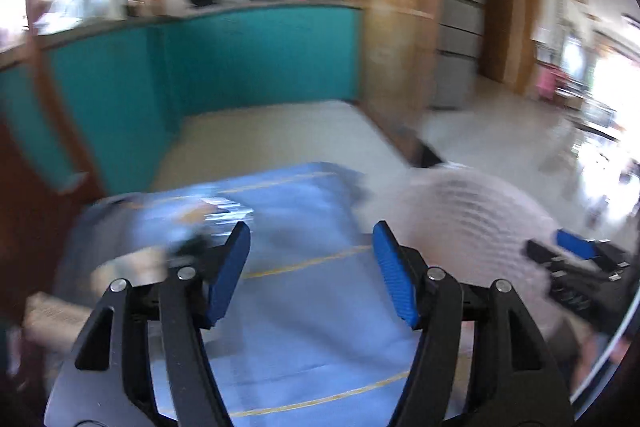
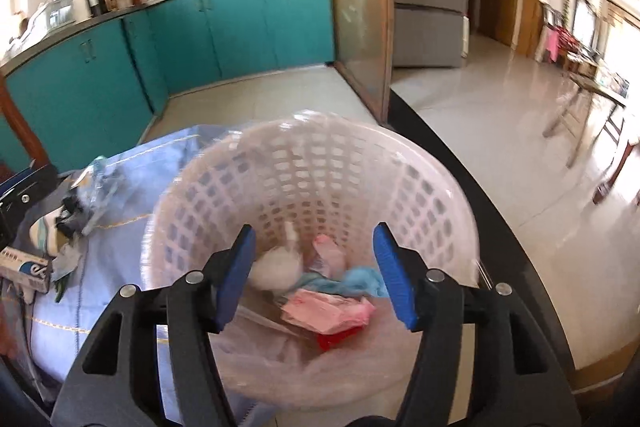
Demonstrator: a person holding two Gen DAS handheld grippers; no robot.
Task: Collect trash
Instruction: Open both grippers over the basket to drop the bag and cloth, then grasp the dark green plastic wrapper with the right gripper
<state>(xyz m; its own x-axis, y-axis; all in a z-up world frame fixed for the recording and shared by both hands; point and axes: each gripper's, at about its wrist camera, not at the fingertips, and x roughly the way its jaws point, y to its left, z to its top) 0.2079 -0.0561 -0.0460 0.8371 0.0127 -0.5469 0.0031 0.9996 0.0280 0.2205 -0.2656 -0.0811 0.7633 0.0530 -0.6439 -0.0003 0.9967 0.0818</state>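
Observation:
My right gripper [image 2: 314, 231] hangs open over a white lattice basket [image 2: 312, 171] with nothing between its fingers. Inside the basket lie a white wad [image 2: 276, 271], a pink paper [image 2: 324, 311], a blue scrap [image 2: 360, 281] and a red piece [image 2: 340, 339]. My left gripper [image 1: 311, 231] is open and empty above a blue cloth [image 1: 304, 307]. In the blurred left wrist view the basket [image 1: 460, 211] shows on the right. A heap of crumpled wrappers [image 1: 208, 215] lies on the cloth just left of the left fingers; the same wrappers [image 2: 100, 183] appear left of the basket.
A printed carton [image 2: 24, 267] sits at the cloth's left edge. Teal kitchen cabinets [image 2: 180, 39] line the back, a wooden glass partition [image 2: 360, 27] stands behind the basket, and a dark counter edge [image 2: 500, 227] runs along the right above a tiled floor.

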